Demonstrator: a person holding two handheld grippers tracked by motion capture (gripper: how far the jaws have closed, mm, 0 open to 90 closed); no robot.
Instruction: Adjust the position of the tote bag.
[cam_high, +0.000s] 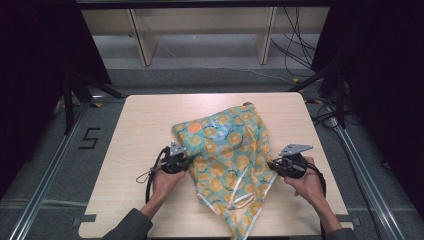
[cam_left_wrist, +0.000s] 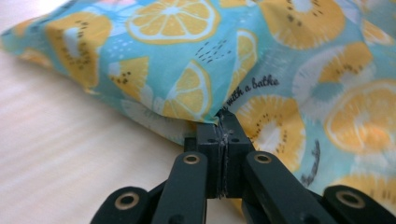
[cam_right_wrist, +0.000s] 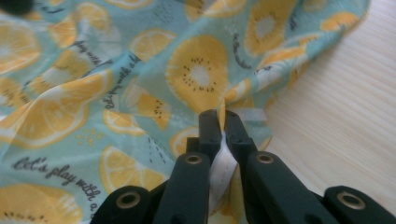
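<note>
The pale wooden surface (cam_high: 145, 125) carries a crumpled teal cloth printed with orange and lemon slices (cam_high: 227, 160). The cloth lies right of the middle, running from near the far edge down to the near edge, where a narrow tail reaches the rim. The left claw (cam_high: 189, 161) meets the cloth's left border, about halfway between the far and near edges; in the left gripper view its jaws are pressed together on a fold of the fabric (cam_left_wrist: 187, 84). The right claw (cam_high: 271, 165) sits at the cloth's right border, and in the right gripper view its jaws pinch a white-lined hem (cam_right_wrist: 222, 170) between them.
</note>
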